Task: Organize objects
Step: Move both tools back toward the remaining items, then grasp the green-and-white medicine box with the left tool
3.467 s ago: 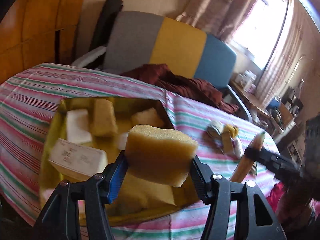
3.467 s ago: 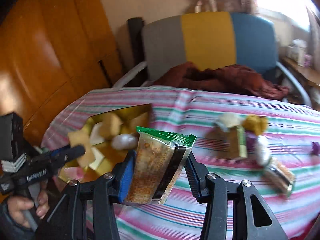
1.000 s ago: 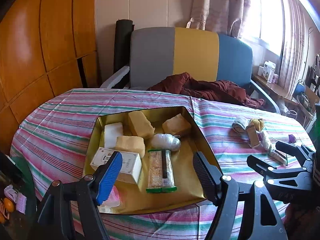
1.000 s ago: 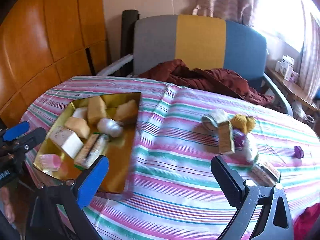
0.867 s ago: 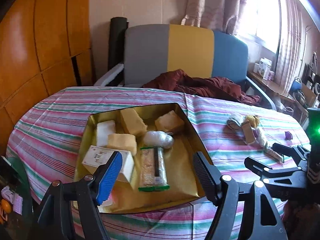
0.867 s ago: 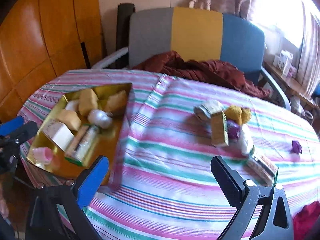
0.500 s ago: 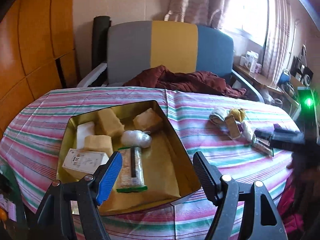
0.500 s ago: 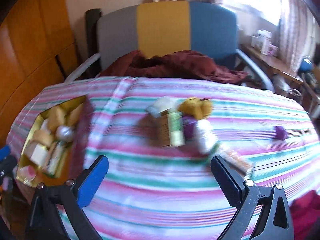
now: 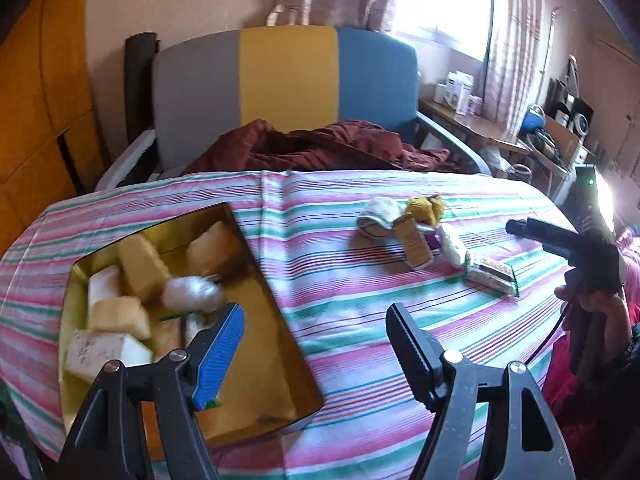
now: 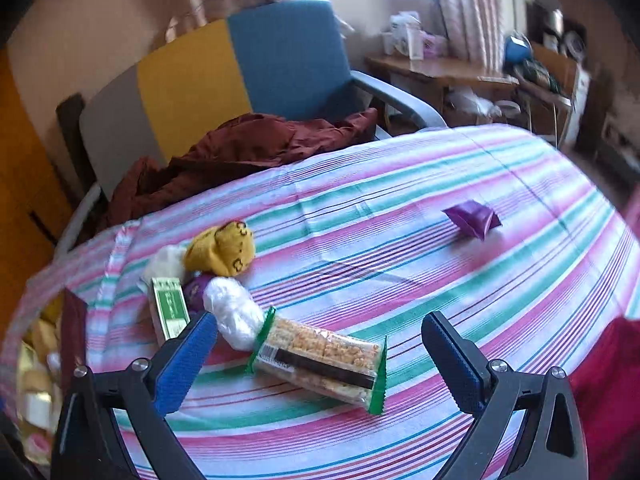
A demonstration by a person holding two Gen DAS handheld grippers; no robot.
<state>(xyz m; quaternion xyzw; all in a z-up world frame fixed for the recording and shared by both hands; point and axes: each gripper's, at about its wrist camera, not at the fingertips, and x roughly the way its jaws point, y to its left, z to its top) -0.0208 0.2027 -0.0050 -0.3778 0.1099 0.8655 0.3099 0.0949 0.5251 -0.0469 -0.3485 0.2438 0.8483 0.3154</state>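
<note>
A gold tray [image 9: 272,360] at the table's left holds yellow sponges [image 9: 140,260], white boxes [image 9: 100,348] and a wrapped white ball [image 9: 192,292]. My left gripper [image 9: 314,320] hangs open and empty over the tray's right rim. To the right lies a heap: a white sock [image 9: 380,212], a yellow sock [image 10: 222,248], a green box [image 10: 170,308], a white plastic bundle [image 10: 232,312] and a cereal bar [image 10: 320,356]. My right gripper [image 10: 320,332] is open just above the cereal bar, apart from it. A purple packet [image 10: 472,218] lies alone farther back.
A striped cloth [image 10: 440,280] covers the round table. Behind it stands a grey, yellow and blue armchair [image 9: 288,80] with a dark red garment [image 9: 320,148] on the seat. A cluttered side desk [image 10: 440,68] is at the back right. A hand [image 9: 592,308] holds the right gripper.
Both grippers have swung right, still open. The left went from over the tray's middle to its right rim. The right crossed the table, rolled, and now hangs over the cereal bar.
</note>
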